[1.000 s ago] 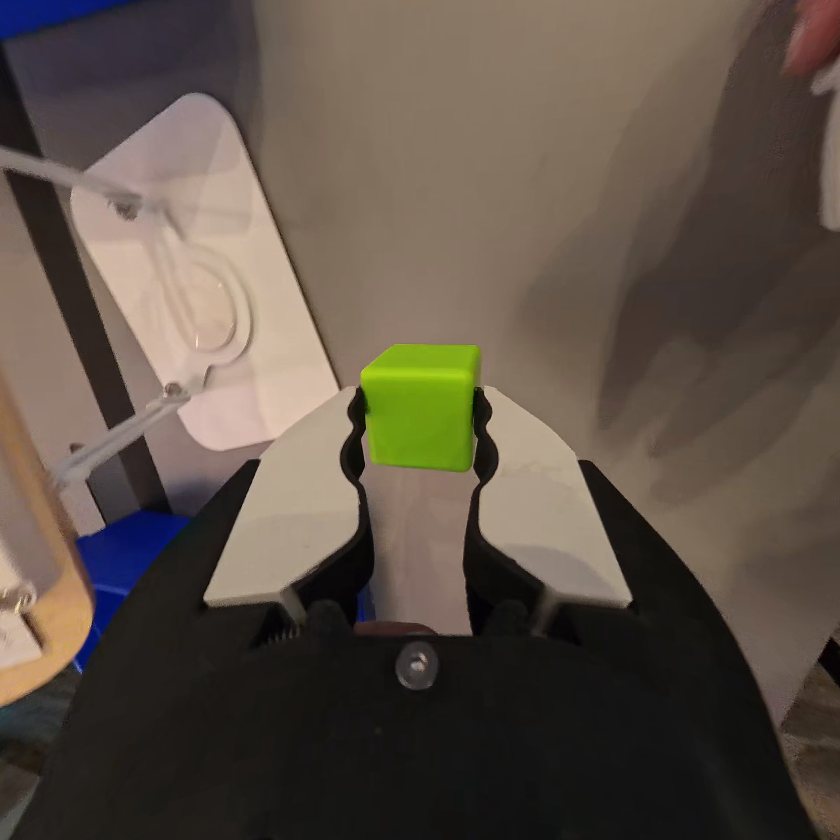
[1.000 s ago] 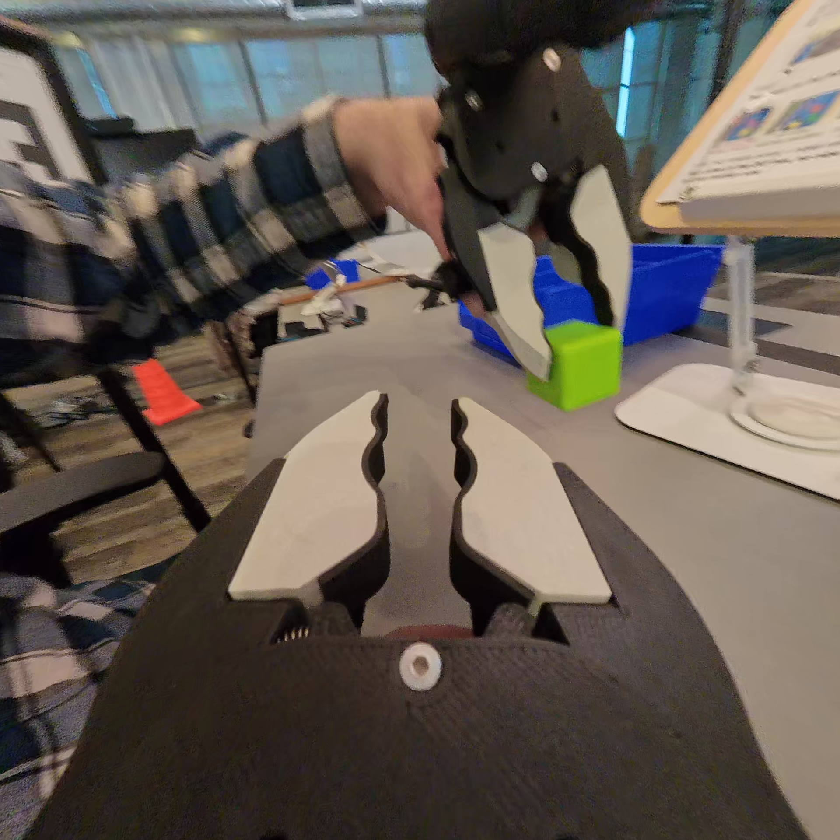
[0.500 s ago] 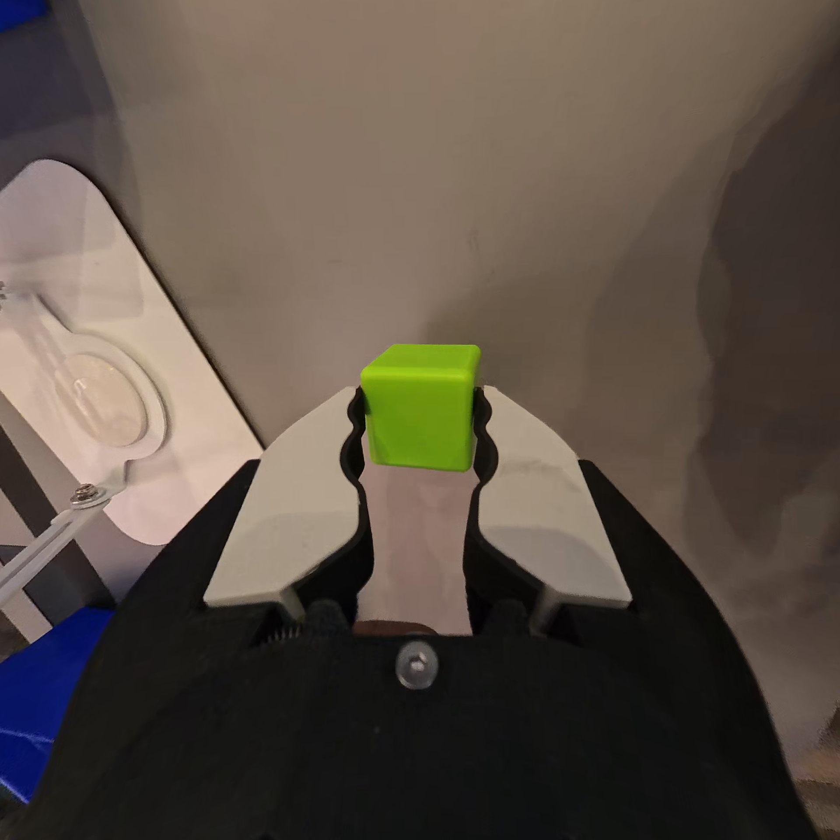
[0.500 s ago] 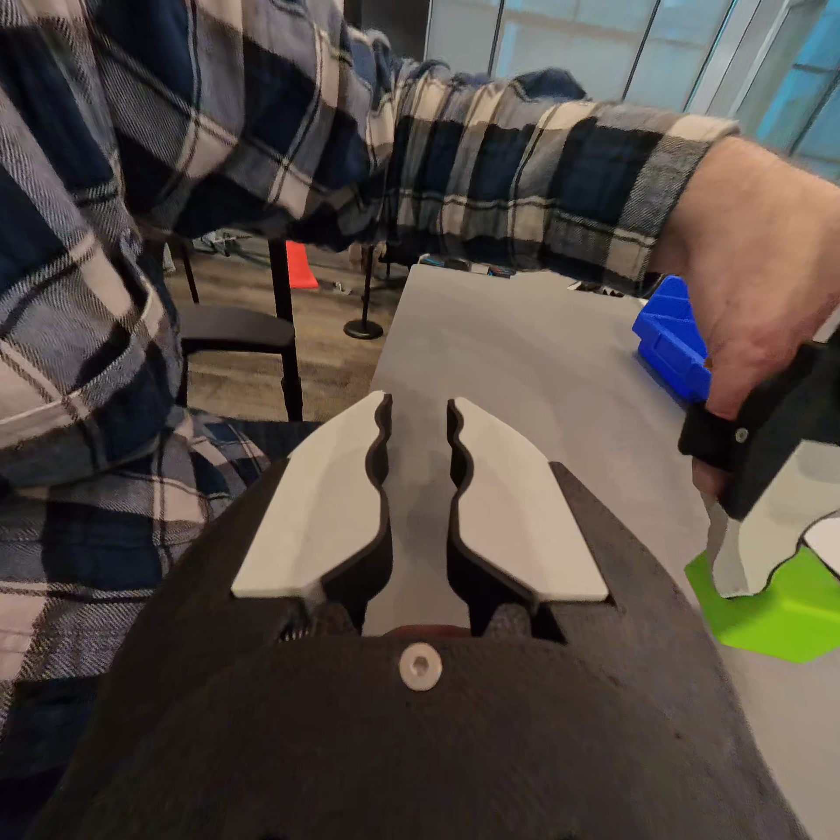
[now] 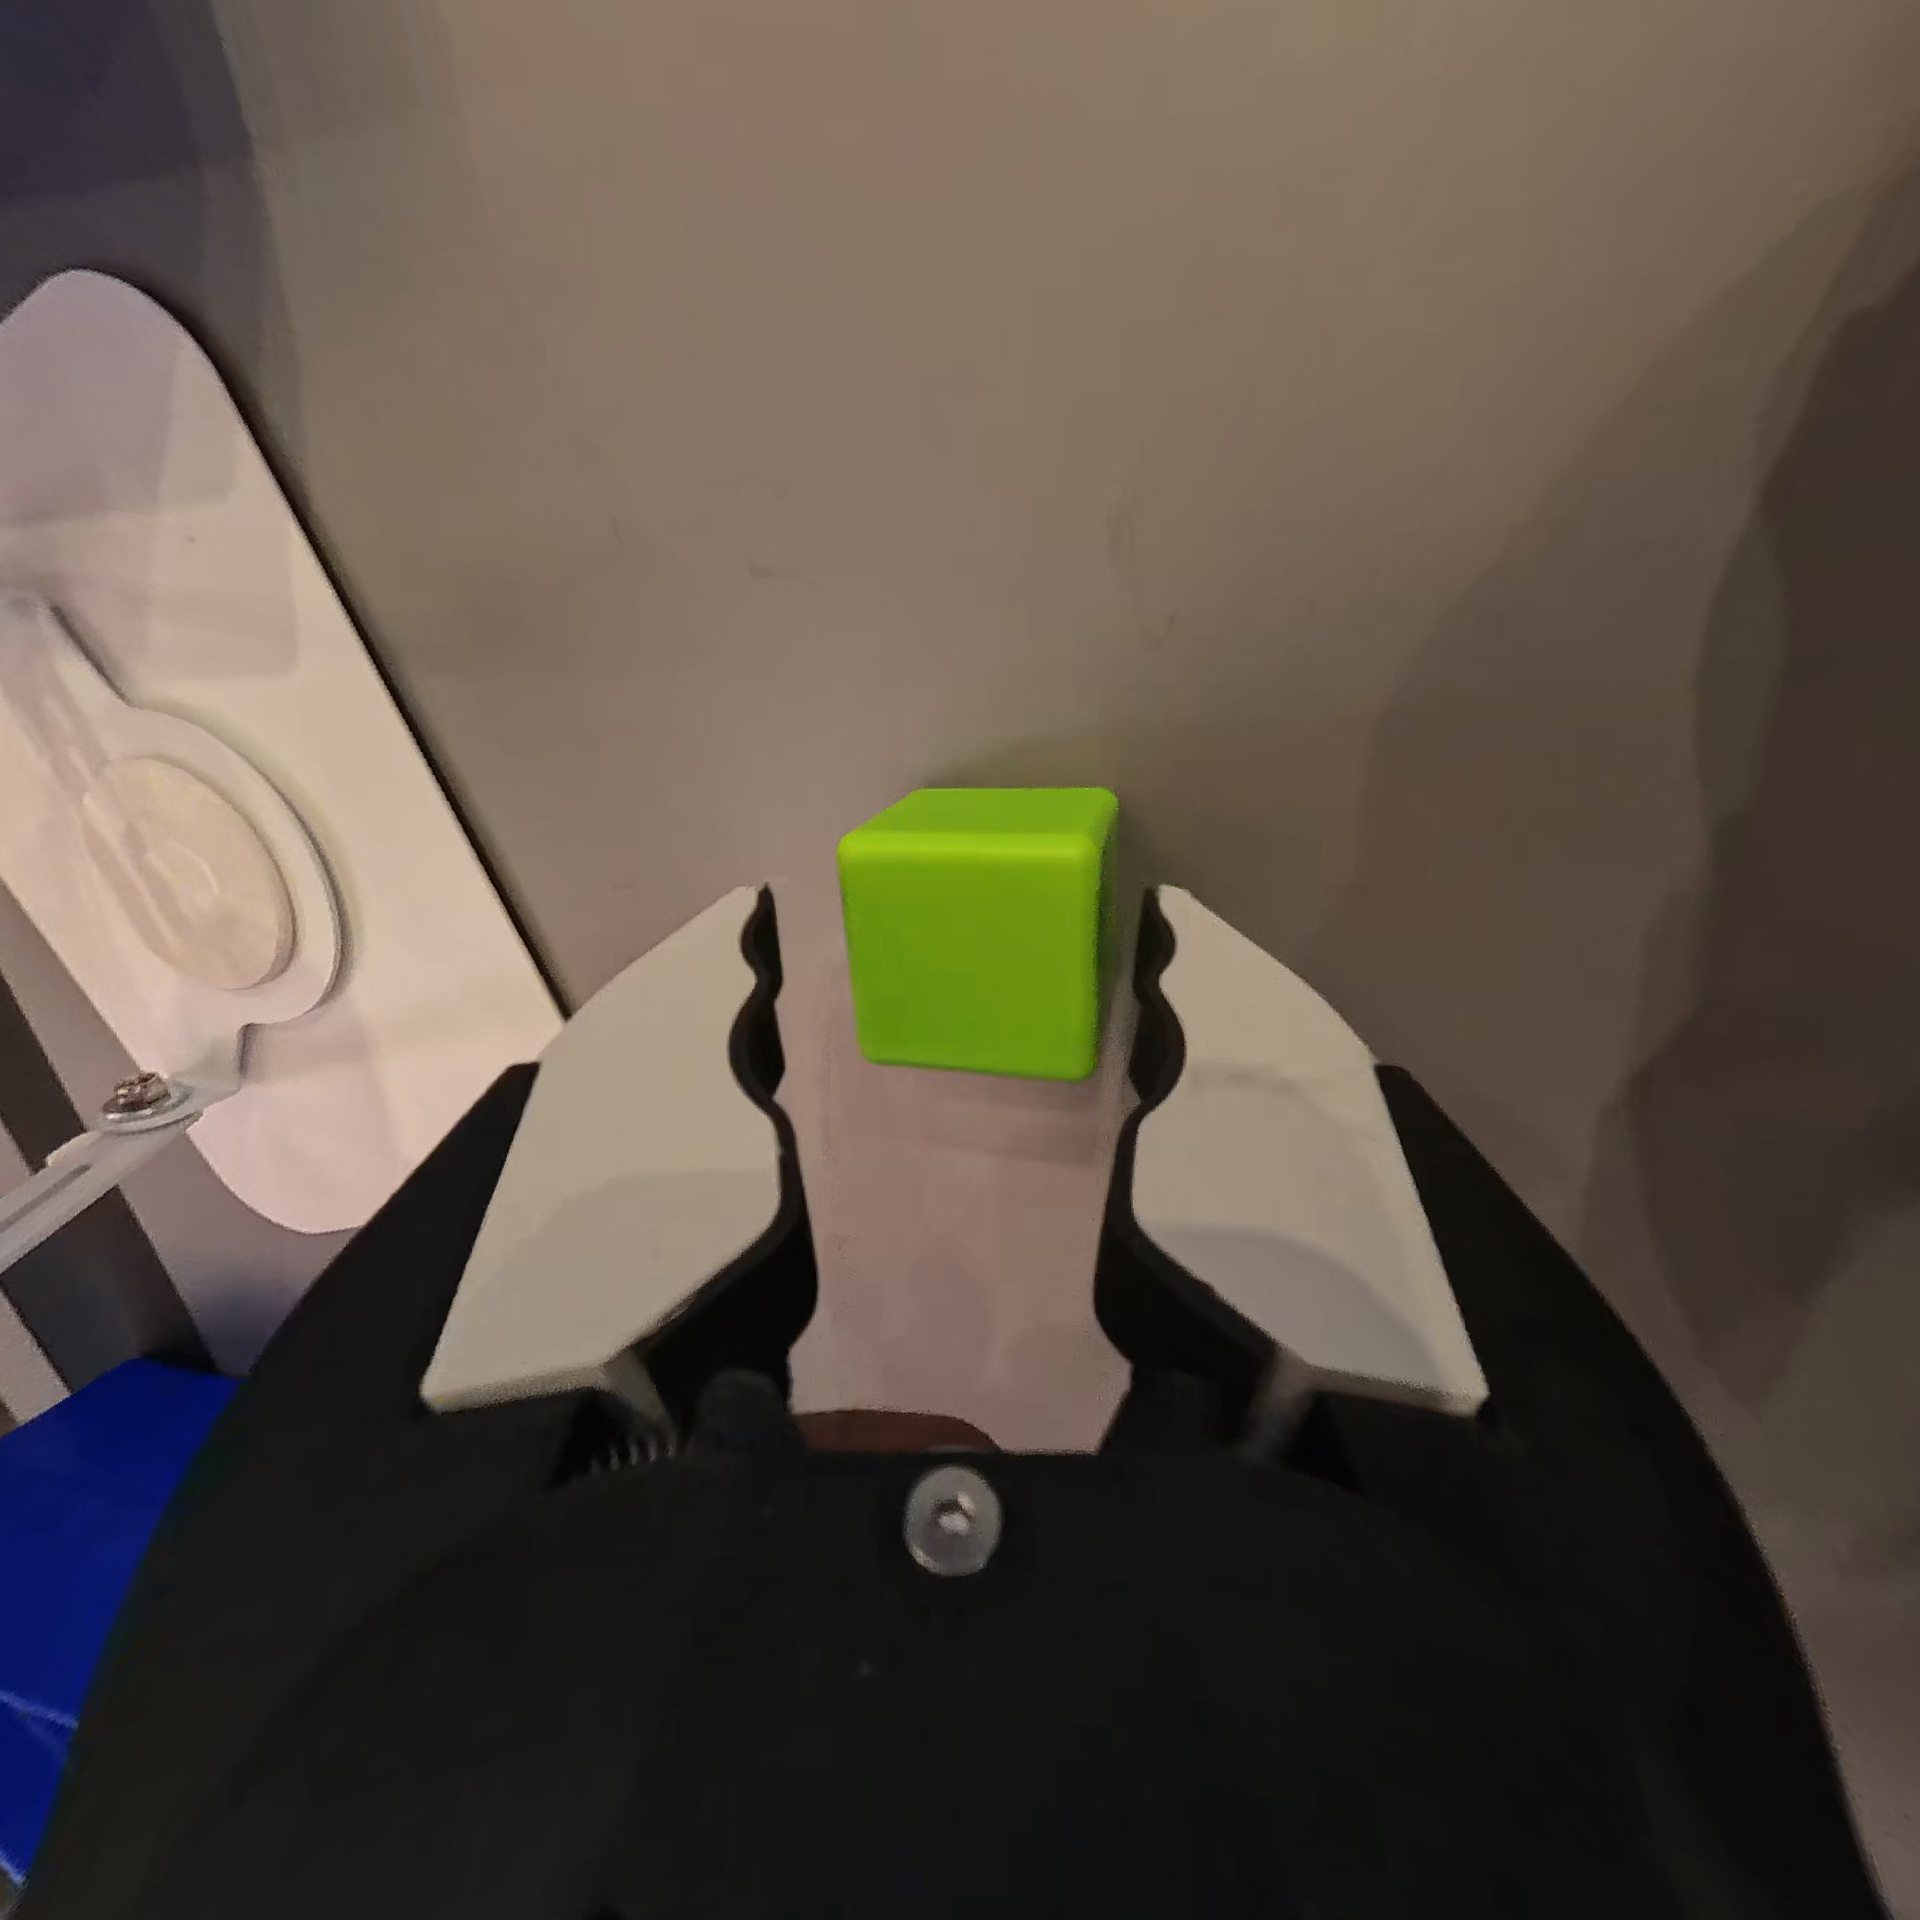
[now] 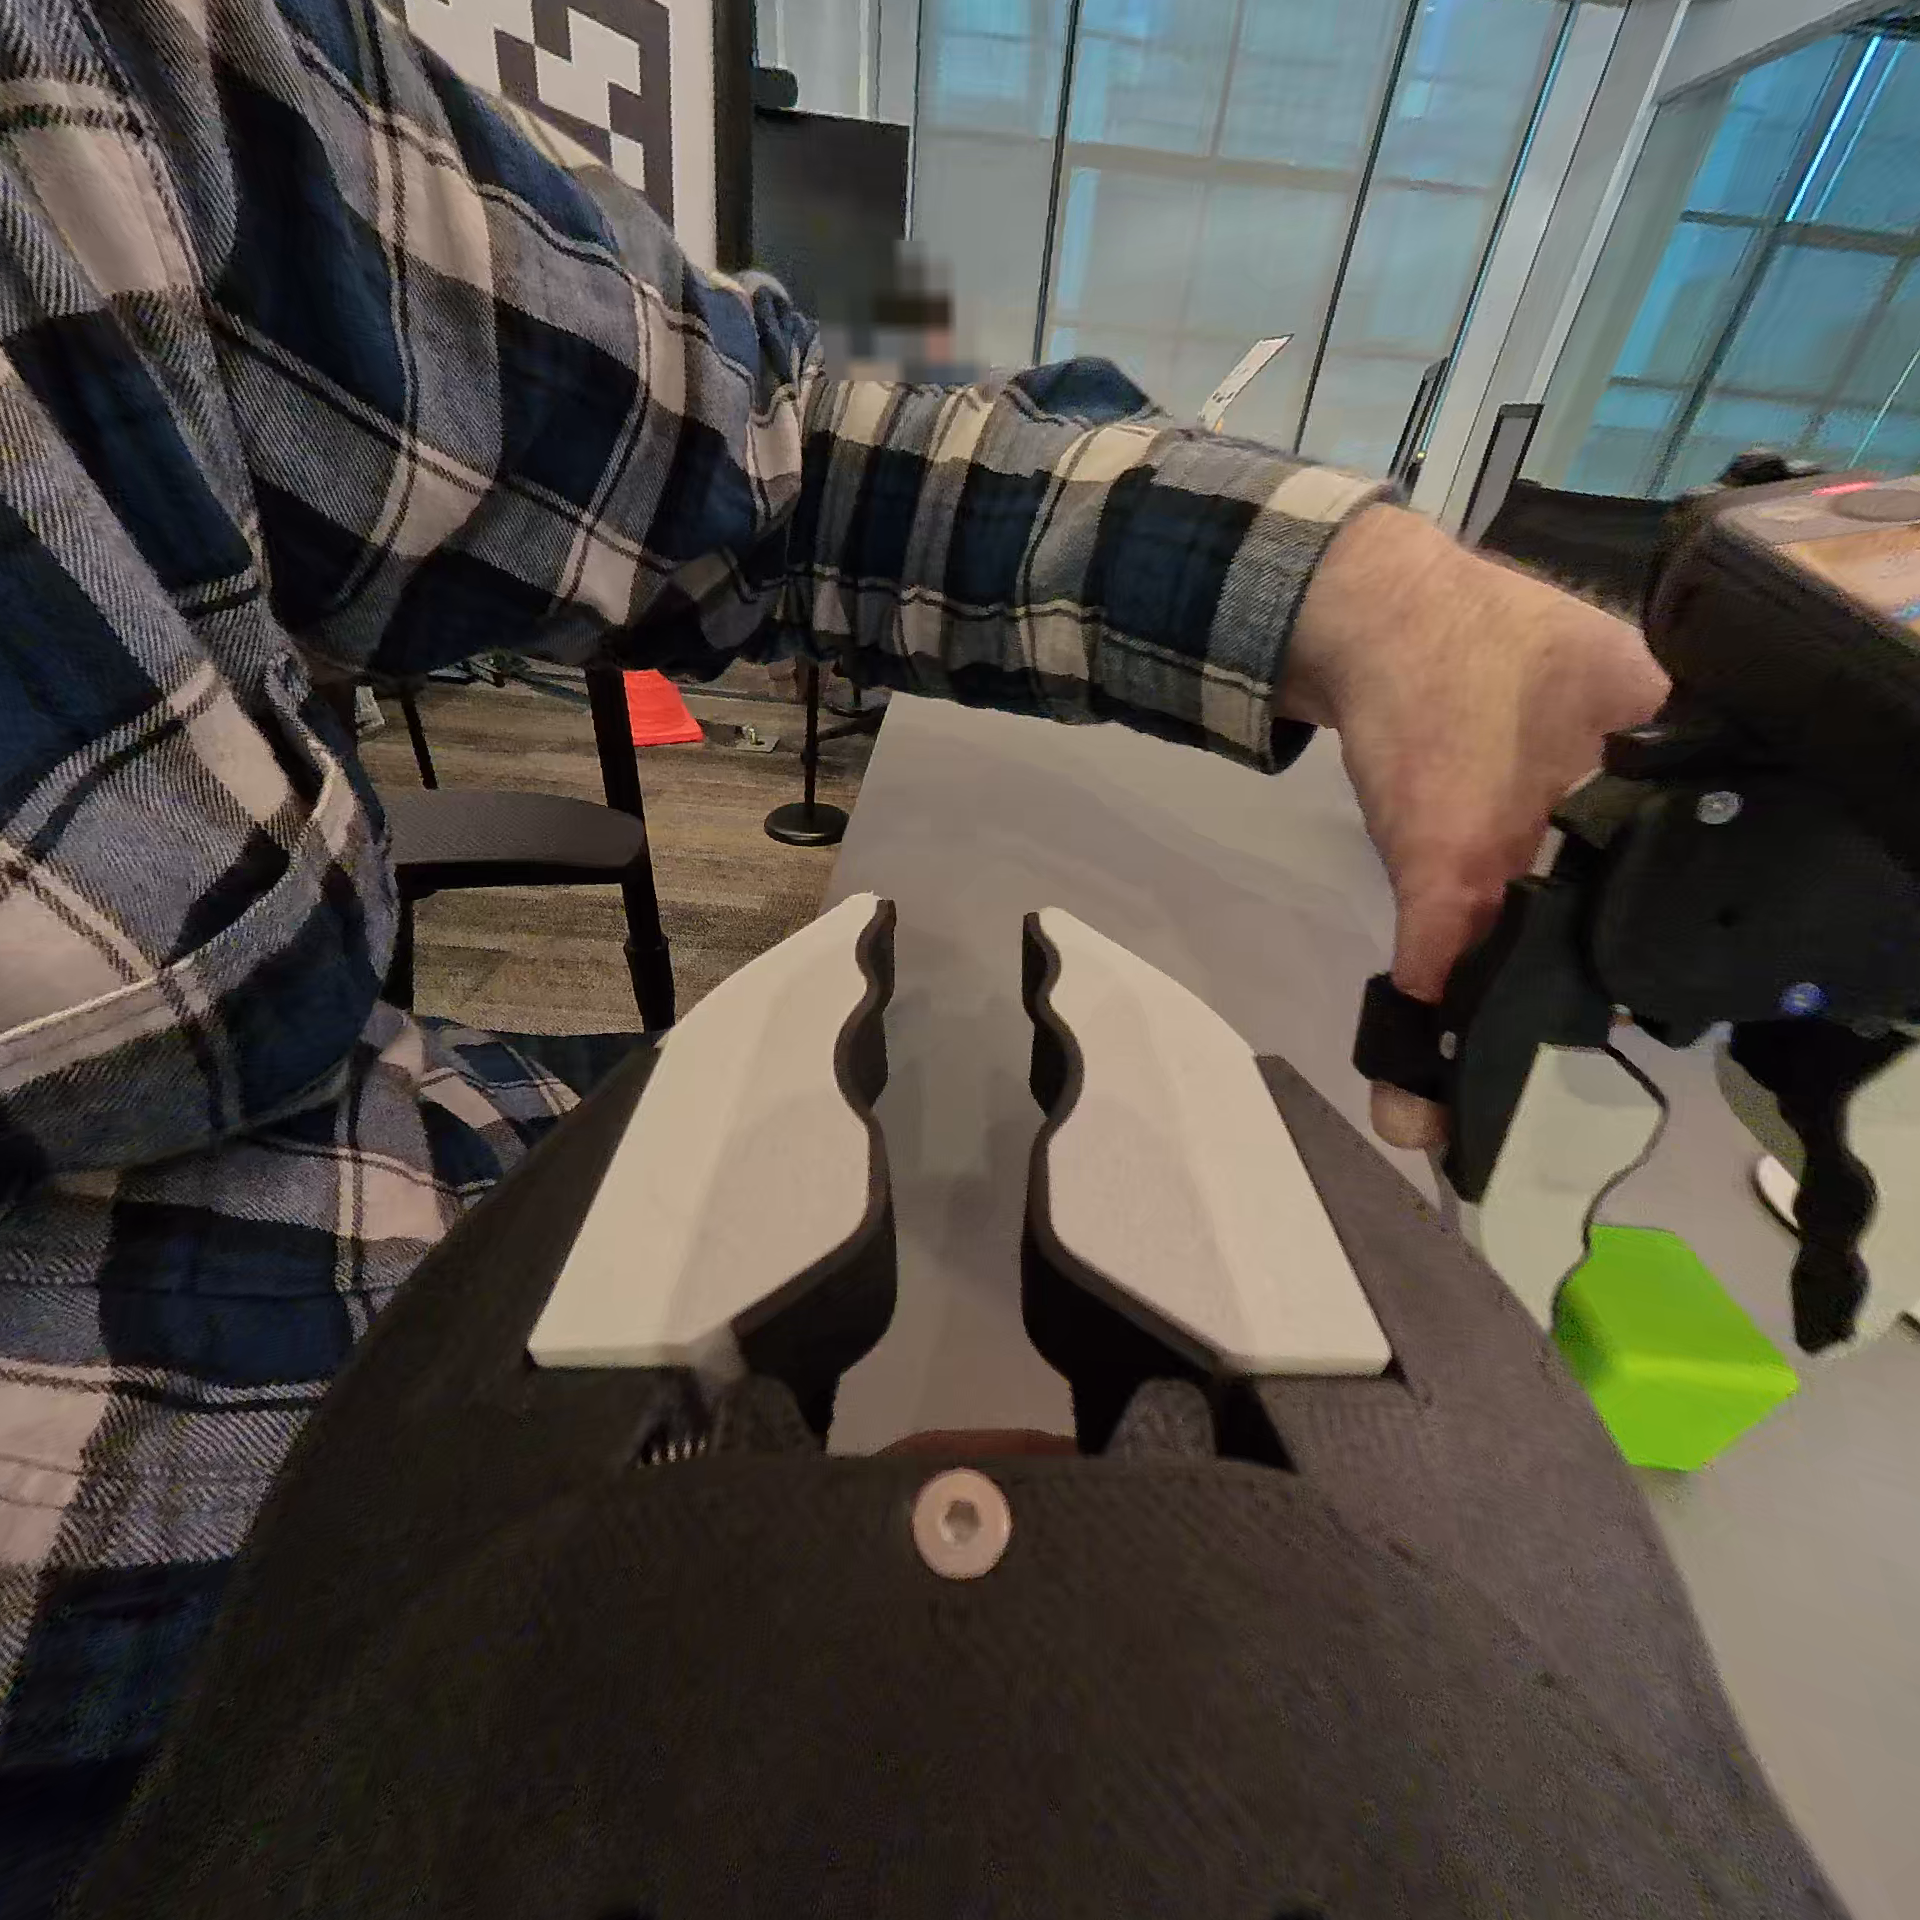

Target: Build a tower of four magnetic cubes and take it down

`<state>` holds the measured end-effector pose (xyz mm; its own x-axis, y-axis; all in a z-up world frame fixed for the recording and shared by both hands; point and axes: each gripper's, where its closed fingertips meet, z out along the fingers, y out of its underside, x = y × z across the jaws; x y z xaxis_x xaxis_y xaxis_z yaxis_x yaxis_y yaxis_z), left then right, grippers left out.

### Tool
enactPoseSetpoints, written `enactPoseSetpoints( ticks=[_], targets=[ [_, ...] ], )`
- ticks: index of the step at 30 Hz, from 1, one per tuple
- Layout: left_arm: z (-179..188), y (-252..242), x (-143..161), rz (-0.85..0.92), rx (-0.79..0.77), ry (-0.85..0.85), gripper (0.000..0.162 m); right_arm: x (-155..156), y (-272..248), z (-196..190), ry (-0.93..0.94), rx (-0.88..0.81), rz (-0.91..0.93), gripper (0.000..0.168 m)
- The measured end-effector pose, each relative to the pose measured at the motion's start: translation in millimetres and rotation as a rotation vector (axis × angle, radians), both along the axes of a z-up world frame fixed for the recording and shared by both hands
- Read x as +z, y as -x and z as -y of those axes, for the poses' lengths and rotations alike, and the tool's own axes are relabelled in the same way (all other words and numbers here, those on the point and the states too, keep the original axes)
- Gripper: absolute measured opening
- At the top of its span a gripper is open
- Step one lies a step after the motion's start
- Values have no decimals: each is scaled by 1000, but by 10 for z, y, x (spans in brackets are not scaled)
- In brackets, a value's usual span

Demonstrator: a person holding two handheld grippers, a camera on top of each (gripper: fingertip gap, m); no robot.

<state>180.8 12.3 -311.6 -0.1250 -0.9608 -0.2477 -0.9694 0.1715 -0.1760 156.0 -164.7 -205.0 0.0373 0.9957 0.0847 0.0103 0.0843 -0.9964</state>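
A single green cube (image 5: 977,935) stands on the grey table (image 5: 1039,416). My left gripper (image 5: 958,896) is open around it, with a small gap between each finger and the cube's sides. In the right wrist view the green cube (image 6: 1673,1351) sits on the table at the right, with the left gripper (image 6: 1652,1262) straddling it from above, held by a hand (image 6: 1455,748). My right gripper (image 6: 956,914) is empty, its fingers a little apart, and it hovers over the table to the left of the cube. No other cubes show.
A white base plate with a clear stand (image 5: 208,831) lies left of the cube, with a blue bin (image 5: 83,1507) at the lower left. A plaid sleeve (image 6: 935,551) reaches across above the table (image 6: 1091,810). A black chair (image 6: 509,831) stands beyond the table's left edge.
My left gripper lowered the green cube onto the table and opened, letting it go. The right wrist view swung left, so the cube now sits at its right edge.
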Motion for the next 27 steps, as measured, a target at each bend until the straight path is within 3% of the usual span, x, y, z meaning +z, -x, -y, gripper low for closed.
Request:
enactPoseSetpoints(
  ticks=[9, 14, 19, 23, 27],
  targets=[
    [-196, 294, 640, 196, 80, -80, 72, 73, -593, -430, -26, -206, -11, 25],
    [-490, 885, 918, 165, 147, -195, 64, 9, -900, -646, -30, -329, 26, 25],
    [-881, 1566, 1185, 158, 201, -269, 63, -45, -915, -677, -15, -340, 50, 25],
    [-1170, 1961, 1199, 145, 242, -247, 54, -126, -880, -681, -15, -337, 91, 25],
    [-1339, 2132, 986, 125, 241, -164, 51, -157, -889, -712, 6, -343, 100, 25]
  ],
)
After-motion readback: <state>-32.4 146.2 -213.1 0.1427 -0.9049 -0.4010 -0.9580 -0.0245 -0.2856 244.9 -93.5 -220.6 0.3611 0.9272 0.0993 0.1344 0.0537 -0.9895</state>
